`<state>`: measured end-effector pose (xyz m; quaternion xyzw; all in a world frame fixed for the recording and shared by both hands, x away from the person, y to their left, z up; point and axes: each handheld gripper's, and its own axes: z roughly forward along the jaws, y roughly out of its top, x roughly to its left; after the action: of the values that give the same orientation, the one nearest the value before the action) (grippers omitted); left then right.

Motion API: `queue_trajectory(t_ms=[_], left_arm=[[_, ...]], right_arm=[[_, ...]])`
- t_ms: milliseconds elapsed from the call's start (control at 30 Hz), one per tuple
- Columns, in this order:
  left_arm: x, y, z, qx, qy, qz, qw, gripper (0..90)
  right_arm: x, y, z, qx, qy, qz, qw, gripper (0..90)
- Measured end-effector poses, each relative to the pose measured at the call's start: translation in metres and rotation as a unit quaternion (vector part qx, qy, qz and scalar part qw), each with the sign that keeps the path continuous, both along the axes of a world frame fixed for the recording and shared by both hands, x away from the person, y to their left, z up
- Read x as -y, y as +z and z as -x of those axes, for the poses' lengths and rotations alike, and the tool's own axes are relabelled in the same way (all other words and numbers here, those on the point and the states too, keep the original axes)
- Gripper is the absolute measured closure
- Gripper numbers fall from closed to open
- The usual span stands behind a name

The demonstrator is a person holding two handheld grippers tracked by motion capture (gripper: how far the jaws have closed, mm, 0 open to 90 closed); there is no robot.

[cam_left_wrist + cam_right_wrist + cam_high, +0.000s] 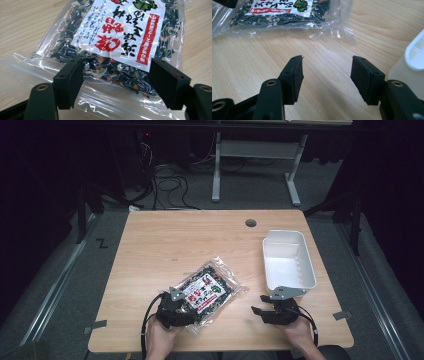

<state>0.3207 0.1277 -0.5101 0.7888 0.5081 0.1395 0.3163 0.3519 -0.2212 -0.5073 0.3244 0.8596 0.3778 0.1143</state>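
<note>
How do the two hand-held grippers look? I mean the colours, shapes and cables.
Both the left gripper and the right gripper are black, each with two flat rectangular jaw pads, brass-coloured rivets on the arms, a grey three-cornered plate on top, and a black cable looping back beside the hand.

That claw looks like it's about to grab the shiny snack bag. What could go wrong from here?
The left claw is open over the bag, its jaws either side of the clear sealed end, not yet pinching. That film looks thin and slippery, so it might slide out or crumple. Held by one end, the bag would probably sag, which could make it harder to steer into the white bin. The right claw is open over bare table, so it offers no support.
</note>
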Motion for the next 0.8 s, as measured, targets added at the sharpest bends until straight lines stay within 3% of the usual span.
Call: queue_trajectory(t_ms=[300,467,800], left_arm=[[0.003,0.0,-0.003,-0.004,0.004,-0.002,1.0,26.7],[0.0,0.004,-0.008,-0.016,0.016,0.008,0.9997,24.7],[0.0,0.0,-0.027,-0.038,0.049,-0.014,0.998,22.5]], right_arm=[[0.002,-0.001,-0.001,0.005,-0.006,0.003,1.0,42.1],[0.003,0.0,0.001,0.02,-0.002,0.01,0.9997,41.9],[0.003,0.0,0.001,0.025,-0.003,0.018,0.9995,41.0]])
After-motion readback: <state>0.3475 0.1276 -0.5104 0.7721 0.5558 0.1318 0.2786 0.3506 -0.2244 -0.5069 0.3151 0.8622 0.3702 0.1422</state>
